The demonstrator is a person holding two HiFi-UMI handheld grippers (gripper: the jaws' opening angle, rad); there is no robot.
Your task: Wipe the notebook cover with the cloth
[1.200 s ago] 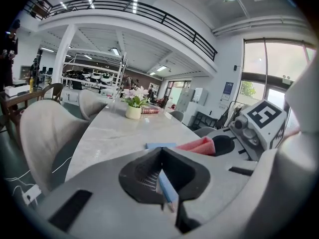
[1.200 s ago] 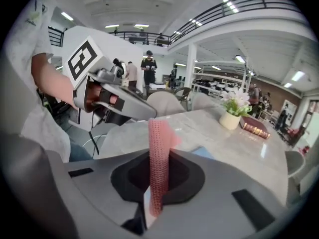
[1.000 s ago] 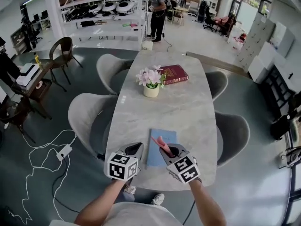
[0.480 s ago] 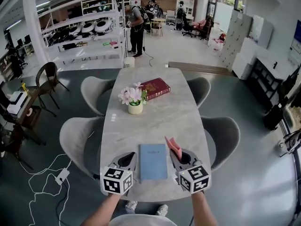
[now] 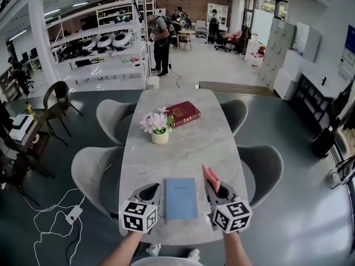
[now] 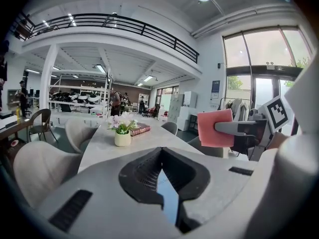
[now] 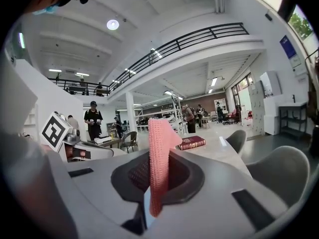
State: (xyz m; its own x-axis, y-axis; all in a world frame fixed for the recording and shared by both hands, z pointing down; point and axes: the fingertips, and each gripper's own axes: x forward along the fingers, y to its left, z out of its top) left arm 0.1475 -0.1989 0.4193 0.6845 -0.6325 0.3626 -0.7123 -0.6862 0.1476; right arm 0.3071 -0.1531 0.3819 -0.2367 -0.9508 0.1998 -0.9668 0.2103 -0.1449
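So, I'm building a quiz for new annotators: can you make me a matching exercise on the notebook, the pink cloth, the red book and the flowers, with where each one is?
Things
1. notebook
2. cloth
3. red book
4. flowers

Places
A. lying toward the far end of the table
B. clamped in the right gripper
C. flat on the near end, between the left gripper and the right one
D. standing in a cream pot

Pairs: 1-C, 2-B, 3-A, 4-D
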